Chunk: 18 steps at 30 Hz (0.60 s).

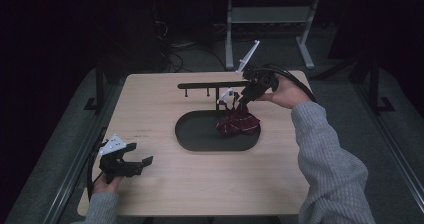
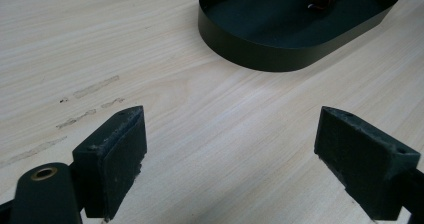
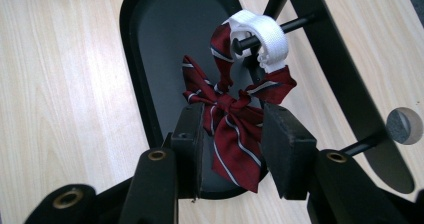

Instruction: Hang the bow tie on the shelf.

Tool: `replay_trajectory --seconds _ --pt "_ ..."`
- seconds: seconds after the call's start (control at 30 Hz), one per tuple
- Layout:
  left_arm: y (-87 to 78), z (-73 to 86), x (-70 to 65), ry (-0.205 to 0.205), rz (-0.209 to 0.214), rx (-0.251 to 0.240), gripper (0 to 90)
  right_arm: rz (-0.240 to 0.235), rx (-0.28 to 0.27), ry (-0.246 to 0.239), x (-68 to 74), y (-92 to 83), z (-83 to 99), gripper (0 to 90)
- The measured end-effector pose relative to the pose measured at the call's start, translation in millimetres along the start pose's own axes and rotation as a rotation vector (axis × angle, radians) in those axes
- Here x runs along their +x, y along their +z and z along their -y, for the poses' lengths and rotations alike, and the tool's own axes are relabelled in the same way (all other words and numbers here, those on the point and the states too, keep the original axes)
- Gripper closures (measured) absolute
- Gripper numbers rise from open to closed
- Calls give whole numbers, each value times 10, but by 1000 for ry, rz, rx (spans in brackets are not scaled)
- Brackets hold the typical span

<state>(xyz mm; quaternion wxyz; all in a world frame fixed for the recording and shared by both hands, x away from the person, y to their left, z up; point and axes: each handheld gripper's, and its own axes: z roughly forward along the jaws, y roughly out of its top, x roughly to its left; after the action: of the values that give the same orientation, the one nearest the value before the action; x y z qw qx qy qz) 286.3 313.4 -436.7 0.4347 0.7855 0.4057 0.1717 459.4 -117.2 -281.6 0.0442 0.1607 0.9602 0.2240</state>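
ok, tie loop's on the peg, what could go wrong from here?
1. The white strap loop sits near the tip of the black rack peg; a tug could slide it off.
2. The right tool has its jaws either side of the dark red striped bow tie; pulling back could snag the fabric.
3. The tie's tail hangs over the black oval tray and may catch on its rim.

Right gripper (image 1: 243, 100) above striped bow (image 1: 239, 123), tray (image 1: 200, 134)
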Motion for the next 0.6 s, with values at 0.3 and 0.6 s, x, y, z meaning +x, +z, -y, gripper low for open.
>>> replay_trajectory --seconds 0.3,0.6 --pt "-5 0 0 0 -2 0 130 -7 -13 4 18 7 33 576" --pt "-6 -3 -7 2 -3 -1 130 -13 -22 11 47 22 93 566"
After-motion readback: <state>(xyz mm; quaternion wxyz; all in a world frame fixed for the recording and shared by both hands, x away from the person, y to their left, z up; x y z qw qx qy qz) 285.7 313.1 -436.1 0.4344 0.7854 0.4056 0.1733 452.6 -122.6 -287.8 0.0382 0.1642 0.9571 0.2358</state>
